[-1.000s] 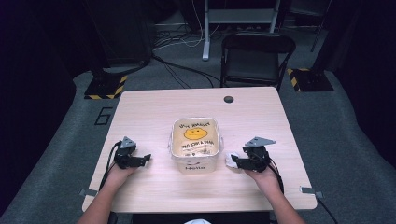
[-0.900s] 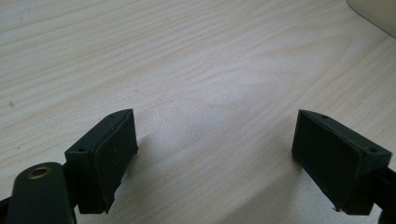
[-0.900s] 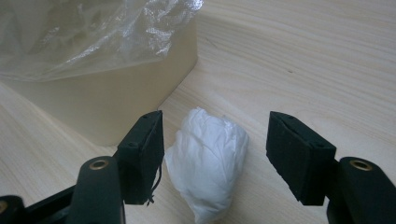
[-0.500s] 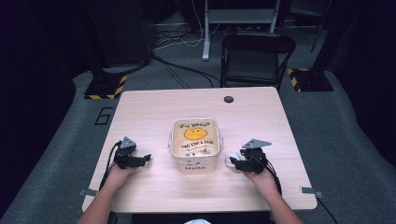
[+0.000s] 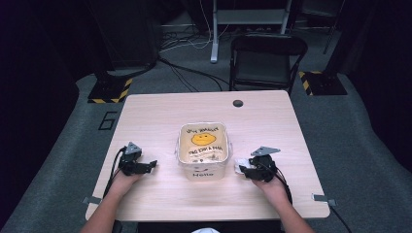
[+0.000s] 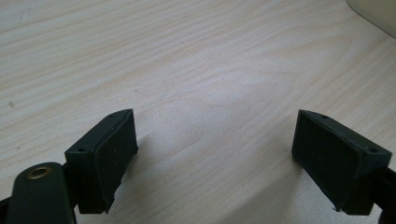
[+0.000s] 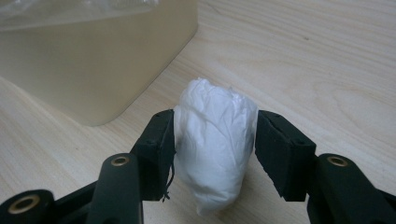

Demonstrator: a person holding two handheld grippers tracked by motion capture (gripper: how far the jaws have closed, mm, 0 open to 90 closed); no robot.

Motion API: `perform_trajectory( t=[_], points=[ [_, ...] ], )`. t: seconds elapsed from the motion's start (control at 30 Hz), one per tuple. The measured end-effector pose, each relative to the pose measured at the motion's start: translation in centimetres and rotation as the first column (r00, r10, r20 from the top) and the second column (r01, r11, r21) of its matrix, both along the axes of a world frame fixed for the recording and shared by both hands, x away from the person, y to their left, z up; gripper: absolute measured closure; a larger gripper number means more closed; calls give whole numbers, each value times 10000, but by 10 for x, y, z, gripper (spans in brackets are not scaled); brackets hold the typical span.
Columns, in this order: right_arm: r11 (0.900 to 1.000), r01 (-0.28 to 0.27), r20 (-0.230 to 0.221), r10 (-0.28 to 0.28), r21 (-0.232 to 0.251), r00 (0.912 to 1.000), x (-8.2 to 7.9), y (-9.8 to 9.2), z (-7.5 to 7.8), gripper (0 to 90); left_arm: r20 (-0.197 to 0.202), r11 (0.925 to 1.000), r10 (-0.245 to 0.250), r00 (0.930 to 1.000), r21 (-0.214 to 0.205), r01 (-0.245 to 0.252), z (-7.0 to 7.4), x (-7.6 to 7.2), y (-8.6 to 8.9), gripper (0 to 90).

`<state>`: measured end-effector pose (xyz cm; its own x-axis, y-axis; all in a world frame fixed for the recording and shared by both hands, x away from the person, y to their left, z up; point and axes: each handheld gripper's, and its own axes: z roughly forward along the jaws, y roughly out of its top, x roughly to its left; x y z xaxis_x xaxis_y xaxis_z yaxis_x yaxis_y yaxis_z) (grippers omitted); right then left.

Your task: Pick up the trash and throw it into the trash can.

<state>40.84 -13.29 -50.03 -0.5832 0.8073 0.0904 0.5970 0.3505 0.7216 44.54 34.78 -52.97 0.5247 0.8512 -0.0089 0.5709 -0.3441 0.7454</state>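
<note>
**Two grippers flank a tub**

The right gripper (image 7: 215, 140) pinches a crumpled white paper wad (image 7: 214, 140) low over the pale wooden table (image 5: 160, 111), just beside the translucent square plastic tub (image 5: 202, 148). The left gripper (image 6: 215, 154) rests apart on bare wood, jaws wide and empty.

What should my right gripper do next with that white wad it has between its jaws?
Probably lift it slightly and carry it toward the bin. The right gripper has both jaws pressed against the crumpled white tissue, which sits low at the wooden table, just beside the translucent lined bin. The left gripper is open on bare wood.
</note>
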Motion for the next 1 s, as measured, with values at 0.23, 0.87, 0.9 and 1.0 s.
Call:
perform_trajectory(
  t=[0.23, 0.87, 0.9, 1.0],
  points=[
    [9996, -222, -215, 218, -192, 9995, -1, 4, -5, 531, 7, 10000, 0, 10000, -13, 0, 0, 0, 0, 141],
    [9998, -156, 68, 156, 86, 9999, -3, 0, 15, 569, 8, 10000, -5, 10000, 6, 5, 0, 0, 0, 141],
    [9998, -166, 70, 165, 90, 9998, -3, 0, 17, 569, 12, 10000, -9, 10000, 8, 9, 0, 0, 0, 141],
    [9999, -161, 50, 161, 51, 9999, -2, -1, 21, 569, 10, 10000, -7, 10000, 6, 7, 0, 0, 0, 141]
  ],
)
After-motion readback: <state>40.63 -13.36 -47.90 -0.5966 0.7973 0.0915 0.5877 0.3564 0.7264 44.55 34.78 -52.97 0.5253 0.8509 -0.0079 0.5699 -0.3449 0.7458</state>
